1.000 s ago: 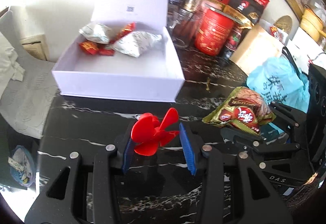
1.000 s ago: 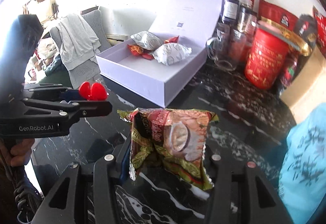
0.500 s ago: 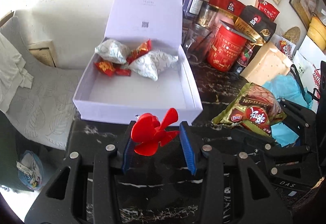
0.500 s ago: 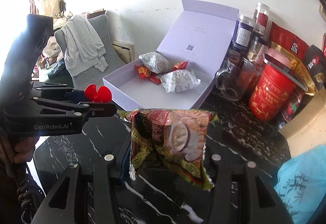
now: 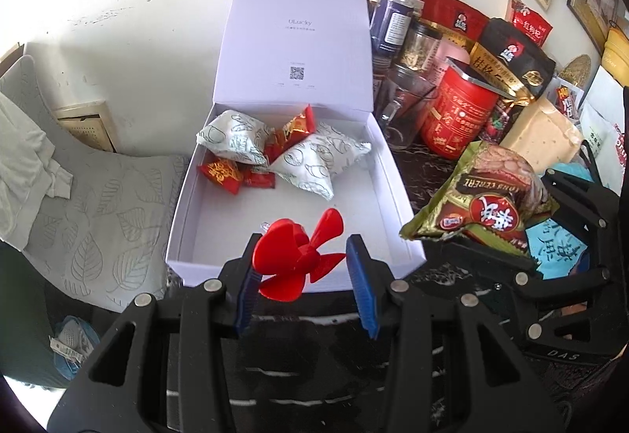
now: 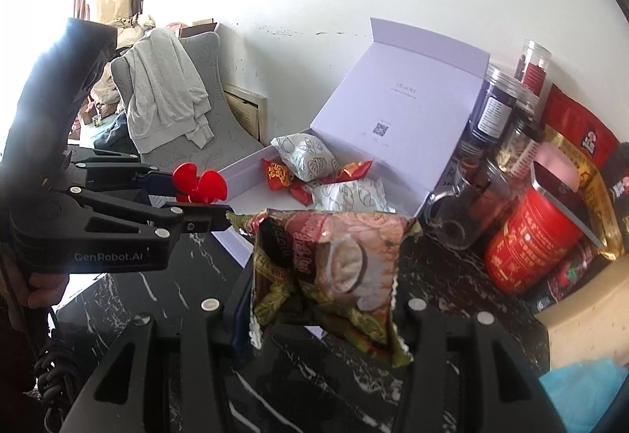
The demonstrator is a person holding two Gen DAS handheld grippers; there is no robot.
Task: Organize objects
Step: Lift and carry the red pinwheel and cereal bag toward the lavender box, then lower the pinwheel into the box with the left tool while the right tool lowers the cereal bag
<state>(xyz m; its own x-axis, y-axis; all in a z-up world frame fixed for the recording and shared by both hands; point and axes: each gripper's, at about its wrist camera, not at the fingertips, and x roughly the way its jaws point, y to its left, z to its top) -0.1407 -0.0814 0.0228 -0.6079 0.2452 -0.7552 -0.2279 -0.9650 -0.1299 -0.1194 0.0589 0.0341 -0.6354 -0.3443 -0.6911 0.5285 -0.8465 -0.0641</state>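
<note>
Snack packets (image 5: 251, 142) already lie in the open white gift box (image 5: 397, 181) as the left gripper (image 5: 302, 275), clamped on a red propeller (image 5: 298, 260), and the right gripper (image 6: 322, 311), clamped on a snack bag (image 6: 330, 268), hover near its front wall, both loads not yet dropped in.

Packets (image 5: 283, 153) in box (image 5: 397, 173), jars (image 5: 393, 24) right.

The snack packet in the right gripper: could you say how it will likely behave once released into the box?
The snack packet looks crinkled and puffy, so probably light and floppy. Its glossy film may slide on the white box floor. Flat-sided, it seems unlikely to roll.
</note>
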